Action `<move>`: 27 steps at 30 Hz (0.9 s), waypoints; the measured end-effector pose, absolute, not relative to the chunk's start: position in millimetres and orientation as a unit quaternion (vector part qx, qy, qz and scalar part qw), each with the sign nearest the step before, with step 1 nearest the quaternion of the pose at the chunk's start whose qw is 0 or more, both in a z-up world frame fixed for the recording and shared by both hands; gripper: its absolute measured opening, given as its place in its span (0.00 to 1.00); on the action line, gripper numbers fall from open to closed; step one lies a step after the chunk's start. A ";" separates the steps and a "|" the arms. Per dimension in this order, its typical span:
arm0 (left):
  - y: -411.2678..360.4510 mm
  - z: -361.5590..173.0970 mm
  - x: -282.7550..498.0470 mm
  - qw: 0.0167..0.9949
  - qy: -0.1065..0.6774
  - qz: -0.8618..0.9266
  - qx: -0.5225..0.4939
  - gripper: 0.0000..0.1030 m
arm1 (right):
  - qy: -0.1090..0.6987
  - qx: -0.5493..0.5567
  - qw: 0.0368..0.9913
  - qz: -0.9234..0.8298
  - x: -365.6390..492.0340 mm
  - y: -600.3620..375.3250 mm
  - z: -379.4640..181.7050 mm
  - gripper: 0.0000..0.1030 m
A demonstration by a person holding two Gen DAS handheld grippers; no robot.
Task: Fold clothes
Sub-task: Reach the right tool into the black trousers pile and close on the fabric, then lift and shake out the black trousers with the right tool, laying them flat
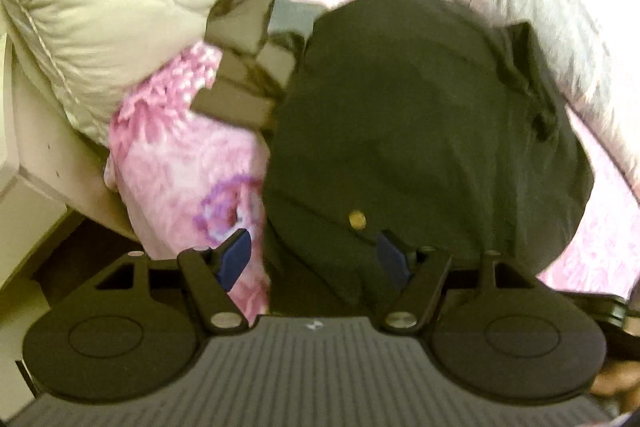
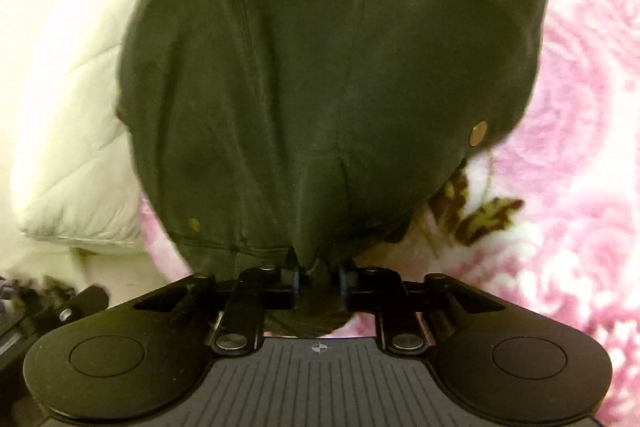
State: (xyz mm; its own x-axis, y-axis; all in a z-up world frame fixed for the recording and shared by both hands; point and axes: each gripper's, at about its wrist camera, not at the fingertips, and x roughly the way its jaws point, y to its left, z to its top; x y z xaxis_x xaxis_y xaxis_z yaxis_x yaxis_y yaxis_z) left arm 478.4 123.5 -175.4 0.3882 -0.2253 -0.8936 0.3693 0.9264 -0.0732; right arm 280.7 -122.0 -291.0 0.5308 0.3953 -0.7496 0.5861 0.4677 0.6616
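One dark green garment (image 2: 320, 87), brass-snapped, creased, on pink floral blanket (image 2: 580, 187).

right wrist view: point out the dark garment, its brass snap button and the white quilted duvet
dark garment (image 2: 304, 75): right wrist view, middle of its fabric
brass snap button (image 2: 479, 133): right wrist view, its round face
white quilted duvet (image 2: 64, 131): right wrist view, its quilted top

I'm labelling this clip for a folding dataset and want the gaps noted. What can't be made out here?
- Dark green garment, right wrist view: its top is cut off by the frame; type unclear.
- Fabric edge inside the right gripper: hidden by the closed jaws.
- Brown object, left wrist view: blurred, unidentifiable.
- Left gripper: open; contact with the garment unclear.
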 end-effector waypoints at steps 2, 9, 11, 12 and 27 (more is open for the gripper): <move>122.7 -159.3 481.4 0.839 0.508 -0.181 0.065 0.64 | 0.448 0.532 0.717 -0.041 269.7 -134.7 -264.8 0.07; 121.5 -90.4 488.0 0.874 0.448 -0.186 0.025 0.64 | 0.304 0.606 0.735 0.004 236.7 -184.4 -178.1 0.06; 117.8 -68.8 484.9 0.886 0.422 -0.190 0.018 0.64 | 0.253 0.629 0.735 0.005 223.2 -202.2 -155.8 0.06; 114.1 -60.0 482.3 0.891 0.411 -0.193 0.020 0.64 | 0.227 0.639 0.735 0.003 216.6 -209.5 -143.9 0.06; -41.1 -17.1 342.2 0.859 0.362 -0.358 0.061 0.64 | -0.140 0.668 0.730 -0.021 -28.9 -337.3 43.0 0.06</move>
